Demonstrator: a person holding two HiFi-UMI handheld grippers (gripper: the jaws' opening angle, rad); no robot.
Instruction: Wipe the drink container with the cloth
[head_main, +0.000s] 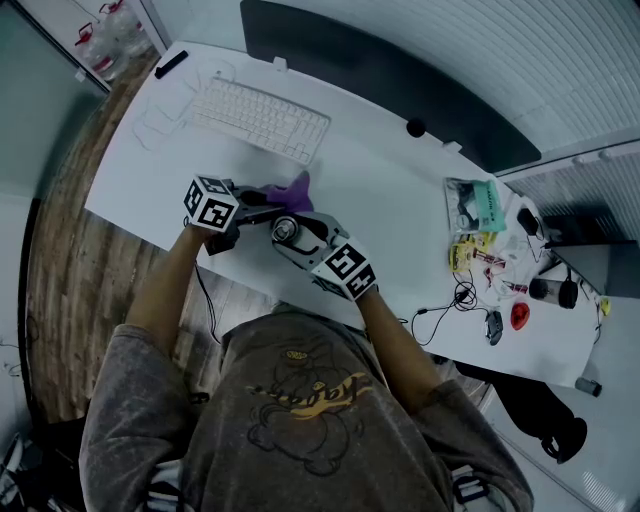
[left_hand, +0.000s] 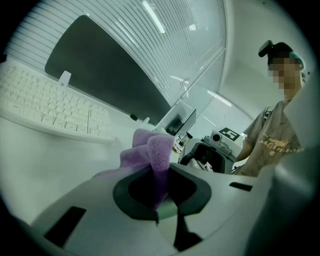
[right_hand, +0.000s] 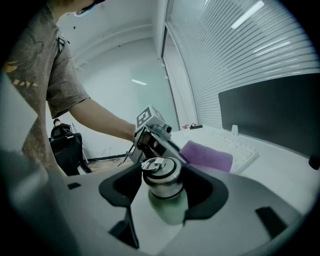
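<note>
My left gripper (left_hand: 161, 192) has its fingers pinched together on the purple cloth (left_hand: 152, 152), which bunches up and out past their tips. My right gripper (right_hand: 165, 197) has its fingers clamped round the drink container (right_hand: 161, 177), a green body under a metal cap with a ring, standing upright between them. Both sets of fingers face each other over the white bench (head_main: 380, 190), with the cloth near the cap and the keyboard (head_main: 260, 117) beyond
</note>
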